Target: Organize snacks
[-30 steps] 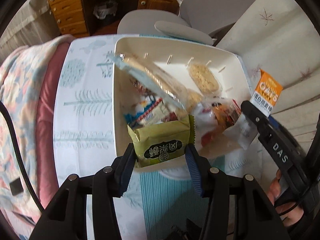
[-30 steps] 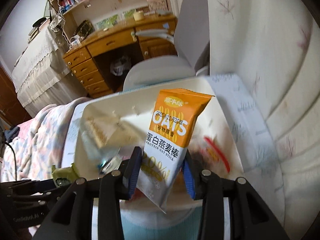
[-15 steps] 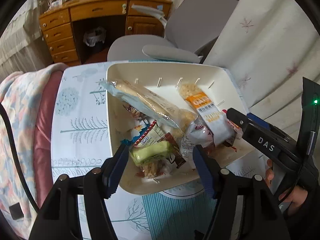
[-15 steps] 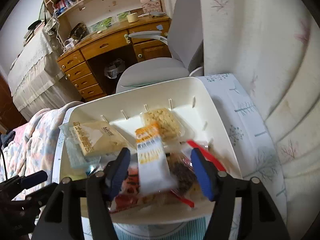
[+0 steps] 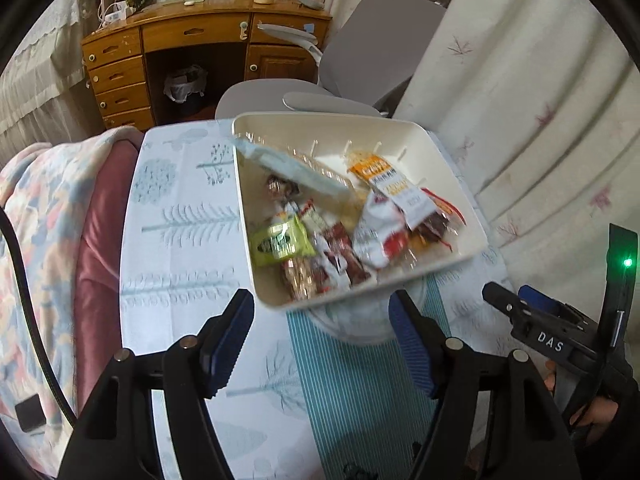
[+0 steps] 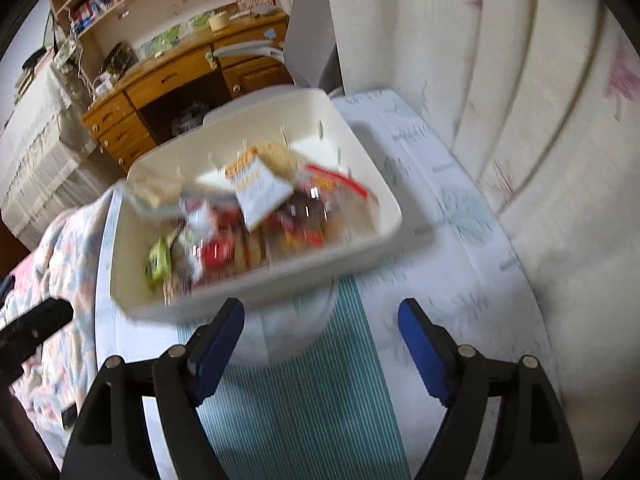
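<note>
the table (image 5: 180, 240) with its pale tree-print cloth fills the middle of both views, a teal striped band (image 5: 352, 380) running down its near part. on the left side of it lies a flowered quilt (image 5: 36, 216) over a dull pink cover. beyond the table stand a grey chair (image 5: 360, 60) and a wooden desk with drawers (image 5: 168, 48); a cream curtain with small leaf marks (image 5: 520, 100) hangs on the right.

on the table sits a cream bin (image 5: 460, 184), rectangular and open-topped, its near rim just ahead of both grippers. the snacks are heaped inside it. a long clear-wrapped cracker pack (image 5: 292, 168) leans across the far left corner. an orange and white oat bar packet (image 5: 396, 188) lies on top toward the right; in the right wrist view the same packet (image 6: 256, 188) sits high on the pile. a small green packet (image 5: 282, 242) rests at the near left of the heap, among red, white and brown wrappers that are too blurred to tell apart.

the left gripper (image 5: 322, 340) hangs over the striped band just short of the bin, its blue-padded fingers spread wide with nothing between them. the right gripper (image 6: 320, 344) is likewise short of the bin, fingers wide apart and empty; it also shows at the right edge of the left wrist view, held in a hand (image 5: 596, 416).
</note>
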Action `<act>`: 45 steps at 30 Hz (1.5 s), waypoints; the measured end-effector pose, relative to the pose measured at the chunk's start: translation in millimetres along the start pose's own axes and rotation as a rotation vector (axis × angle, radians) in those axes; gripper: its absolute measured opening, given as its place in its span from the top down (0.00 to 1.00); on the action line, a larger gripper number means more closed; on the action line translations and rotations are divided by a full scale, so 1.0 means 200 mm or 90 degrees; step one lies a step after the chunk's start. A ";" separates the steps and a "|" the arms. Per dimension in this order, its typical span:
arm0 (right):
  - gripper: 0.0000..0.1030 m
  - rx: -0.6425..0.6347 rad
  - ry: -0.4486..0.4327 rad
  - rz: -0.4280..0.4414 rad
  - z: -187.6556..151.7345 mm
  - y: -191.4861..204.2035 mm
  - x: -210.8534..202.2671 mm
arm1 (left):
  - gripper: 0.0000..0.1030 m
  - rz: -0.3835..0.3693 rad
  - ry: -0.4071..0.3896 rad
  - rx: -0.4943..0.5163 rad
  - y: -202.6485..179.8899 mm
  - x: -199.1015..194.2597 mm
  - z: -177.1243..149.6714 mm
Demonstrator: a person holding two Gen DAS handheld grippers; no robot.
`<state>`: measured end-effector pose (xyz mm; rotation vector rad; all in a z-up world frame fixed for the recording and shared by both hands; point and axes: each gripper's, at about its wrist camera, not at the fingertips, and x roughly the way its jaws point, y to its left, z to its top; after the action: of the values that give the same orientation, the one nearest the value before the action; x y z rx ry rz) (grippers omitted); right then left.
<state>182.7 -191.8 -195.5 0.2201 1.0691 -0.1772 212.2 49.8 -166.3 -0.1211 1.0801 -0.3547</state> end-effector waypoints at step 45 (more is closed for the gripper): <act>0.00 -0.189 -0.004 0.135 -0.38 -0.39 -0.81 | 0.01 0.256 -0.091 -0.073 -0.87 -0.63 -0.59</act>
<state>22.3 -240.5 -94.6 0.0635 1.0438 0.1718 17.4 -60.9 -70.1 -0.0286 0.9571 0.0769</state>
